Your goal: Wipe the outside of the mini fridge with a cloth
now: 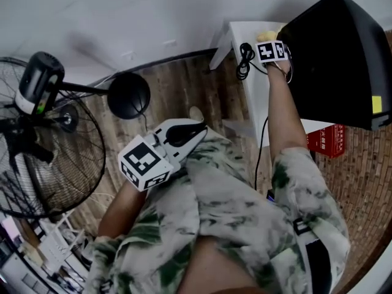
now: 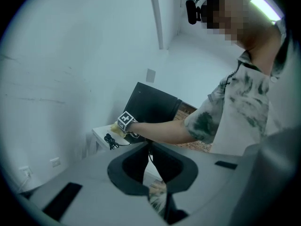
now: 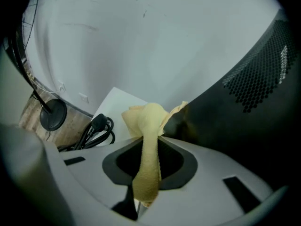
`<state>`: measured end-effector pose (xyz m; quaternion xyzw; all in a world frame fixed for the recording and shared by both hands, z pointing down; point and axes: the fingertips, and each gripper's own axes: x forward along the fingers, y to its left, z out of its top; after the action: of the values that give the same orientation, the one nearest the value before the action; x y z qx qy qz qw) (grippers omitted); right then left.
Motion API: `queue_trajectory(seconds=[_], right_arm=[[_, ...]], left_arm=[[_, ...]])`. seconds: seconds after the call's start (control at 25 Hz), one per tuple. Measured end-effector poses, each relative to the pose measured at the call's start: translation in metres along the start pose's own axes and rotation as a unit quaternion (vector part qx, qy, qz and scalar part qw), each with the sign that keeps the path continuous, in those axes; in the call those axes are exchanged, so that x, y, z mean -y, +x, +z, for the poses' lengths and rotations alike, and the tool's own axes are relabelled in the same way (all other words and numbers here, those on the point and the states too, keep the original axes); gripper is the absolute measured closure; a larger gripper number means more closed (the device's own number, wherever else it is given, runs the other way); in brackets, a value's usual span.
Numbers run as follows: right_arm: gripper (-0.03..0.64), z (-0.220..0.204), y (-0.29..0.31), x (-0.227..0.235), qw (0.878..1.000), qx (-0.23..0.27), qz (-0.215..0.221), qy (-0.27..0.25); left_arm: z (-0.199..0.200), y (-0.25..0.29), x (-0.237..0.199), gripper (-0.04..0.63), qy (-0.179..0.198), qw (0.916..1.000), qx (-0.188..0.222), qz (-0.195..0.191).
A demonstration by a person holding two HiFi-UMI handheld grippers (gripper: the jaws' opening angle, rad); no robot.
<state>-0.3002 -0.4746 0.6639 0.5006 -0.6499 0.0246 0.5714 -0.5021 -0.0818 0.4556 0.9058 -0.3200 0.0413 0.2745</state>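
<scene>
The black mini fridge (image 1: 337, 60) stands on a white table (image 1: 245, 35) at the upper right. My right gripper (image 1: 274, 51) is stretched out to its left side and is shut on a yellow cloth (image 1: 274, 33), which touches the fridge's edge. In the right gripper view the cloth (image 3: 146, 119) bunches out past the gripper (image 3: 151, 135), against the fridge's perforated back panel (image 3: 249, 93). My left gripper (image 1: 197, 129) is held back near my body, shut and empty. In the left gripper view, the gripper (image 2: 150, 145) faces the fridge (image 2: 153, 109) from a distance.
A coiled black power cable (image 1: 245, 60) lies on the table beside the fridge. A standing fan (image 1: 43, 139) with a round black base (image 1: 128, 95) is on the wood floor at the left. A red box (image 1: 326, 141) sits below the fridge. White walls close the corner.
</scene>
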Motion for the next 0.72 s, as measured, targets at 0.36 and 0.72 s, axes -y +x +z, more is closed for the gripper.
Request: queue_trajectory(seconds=[0.36,0.72], right_arm=[[0.531,-0.03,0.026,-0.035,0.998,-0.012,0.061,0.031],[0.531,-0.047,-0.013,-0.05,0.996,0.026,0.073,0.045]], left_arm=[[0.0,0.01,-0.004,0.566,0.0,0.9997,-0.022,0.009],[-0.006,0.002,0.009,0.566,0.009,0.9995,-0.028,-0.005]])
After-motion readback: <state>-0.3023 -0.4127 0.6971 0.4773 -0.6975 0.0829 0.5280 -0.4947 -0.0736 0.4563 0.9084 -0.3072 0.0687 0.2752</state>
